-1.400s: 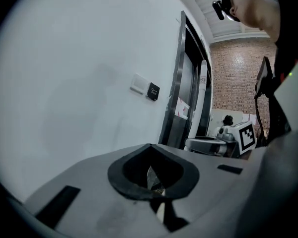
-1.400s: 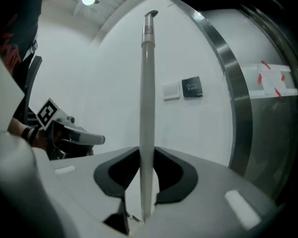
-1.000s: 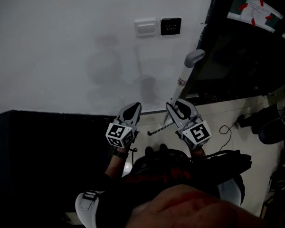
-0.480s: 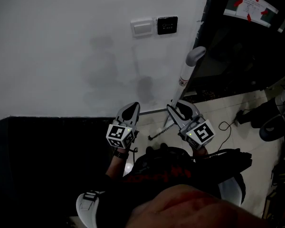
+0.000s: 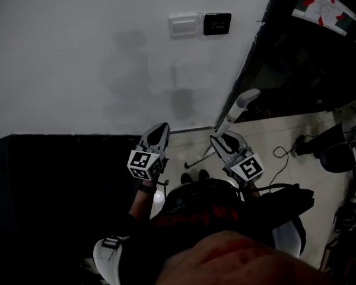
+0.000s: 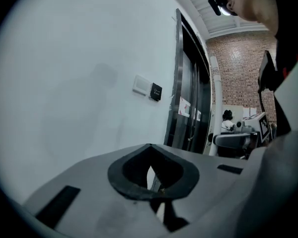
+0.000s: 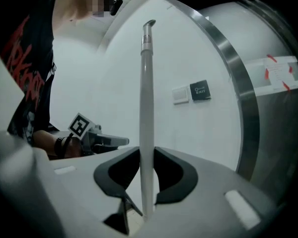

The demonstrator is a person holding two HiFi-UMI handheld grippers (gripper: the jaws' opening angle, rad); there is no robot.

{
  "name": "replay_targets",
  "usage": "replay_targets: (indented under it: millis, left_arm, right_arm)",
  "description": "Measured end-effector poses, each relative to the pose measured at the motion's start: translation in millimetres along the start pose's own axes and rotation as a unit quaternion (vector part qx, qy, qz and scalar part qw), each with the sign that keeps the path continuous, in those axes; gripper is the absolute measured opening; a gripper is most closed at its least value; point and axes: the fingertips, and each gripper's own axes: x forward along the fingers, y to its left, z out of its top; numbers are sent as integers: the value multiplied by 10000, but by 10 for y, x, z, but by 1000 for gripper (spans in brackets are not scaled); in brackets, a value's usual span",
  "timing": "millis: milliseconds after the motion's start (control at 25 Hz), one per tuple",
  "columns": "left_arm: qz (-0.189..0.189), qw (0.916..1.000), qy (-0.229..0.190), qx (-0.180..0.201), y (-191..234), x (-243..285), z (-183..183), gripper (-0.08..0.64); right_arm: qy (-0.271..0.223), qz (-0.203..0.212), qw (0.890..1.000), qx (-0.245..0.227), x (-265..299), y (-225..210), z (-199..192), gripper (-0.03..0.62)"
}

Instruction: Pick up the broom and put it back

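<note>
While the right gripper [image 7: 147, 182] has its fingers [image 7: 176, 175] clamped on the broom [image 7: 147, 98], we find the pale handle standing nearly upright between them. Its grey grip cap is at the top, close to the white wall [image 5: 77, 58] and just left of the dark door frame [image 5: 256, 55]. From the head view the handle leans up and to the right out of the gripper toward that frame. A thin dark piece runs on below it toward the tiled floor [image 5: 273, 138]; in the dim light we cannot tell what the bottom end looks like or whether it touches. The left gripper [image 6: 151, 175] hangs just left of the right one, fingers together on nothing. We judge the broom light and stiff but long, so it will lever about the grip and its ends will swing wide near the wall. The shaft looks smooth and round, so it may twist or slide between the fingers. We would hold it on the bare shaft toward the middle, as now, and set the free gripper higher on the handle to steady it.
</note>
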Motion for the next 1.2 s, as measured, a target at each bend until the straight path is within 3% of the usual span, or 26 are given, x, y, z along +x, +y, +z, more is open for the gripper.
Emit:
replay_targets:
  millis: [120, 240, 440, 600, 840, 1040, 1200]
  left_arm:
    - [44, 10000, -35, 36, 69, 111, 24, 5]
    - [211, 9996, 201, -52, 138, 92, -130, 5]
    - [475, 9979, 376, -249, 140, -16, -290, 5]
    - [360, 9977, 410, -391, -98, -89, -448, 5]
    - [305, 9966, 474, -606, -176, 103, -725, 5]
    - [153, 9972, 448, -577, -427, 110, -661, 5]
    - [229, 9954, 512, -774, -413, 89, -833, 5]
  right_arm:
    - [481, -75, 9987, 123, 163, -176, -362, 94]
    - [853, -107, 9960, 255, 297, -280, -883, 92]
    - [1235, -126, 9917, 319, 340, -373, -1444, 91]
    - [1608, -51, 9867, 226, 322, -335, -1969, 91]
    - [2049, -273, 9783, -132, 585, -585, -2838, 89]
    - [2472, -449, 9679, 17, 606, -699, -3335, 91]
    - [2700, -523, 9614, 44, 746, -892, -3814, 89]
